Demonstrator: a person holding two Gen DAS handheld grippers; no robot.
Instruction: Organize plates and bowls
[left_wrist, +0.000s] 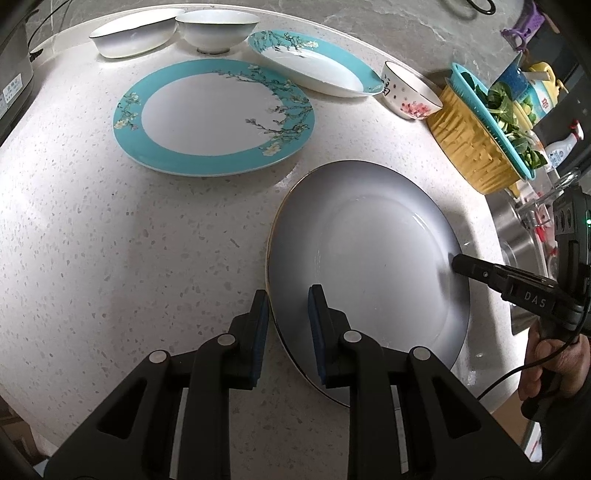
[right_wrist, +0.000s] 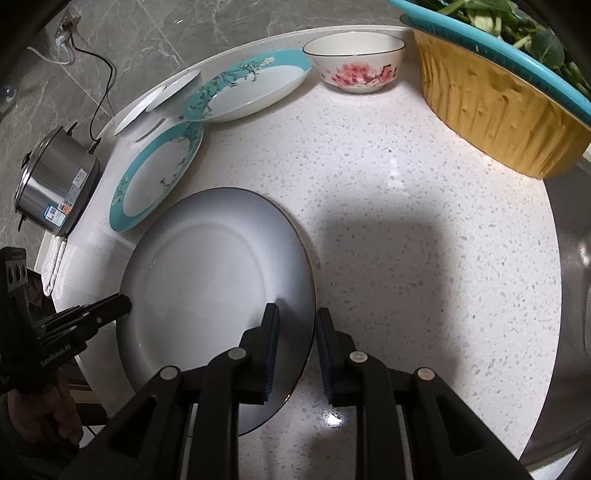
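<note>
A white plate with a thin gold rim (left_wrist: 369, 258) (right_wrist: 214, 266) lies near the front of the speckled counter (left_wrist: 129, 258). My left gripper (left_wrist: 288, 295) straddles its near-left rim, one pad outside and one on the inner face, shut on it. My right gripper (right_wrist: 297, 315) clamps the opposite rim in the same way, and its tip also shows in the left wrist view as the right gripper (left_wrist: 456, 263). Behind the plate lie a big teal floral plate (left_wrist: 214, 118), a teal oval dish (left_wrist: 314, 62), two white bowls (left_wrist: 133, 31) (left_wrist: 216, 29) and a pink-flowered bowl (left_wrist: 410, 92).
A yellow basin (left_wrist: 472, 144) topped by a teal colander of greens stands at the right, beside a steel sink (right_wrist: 572, 295). A steel cooker (right_wrist: 59, 184) with a cord sits at the far left. A person's hand (left_wrist: 554, 362) holds the right gripper's handle.
</note>
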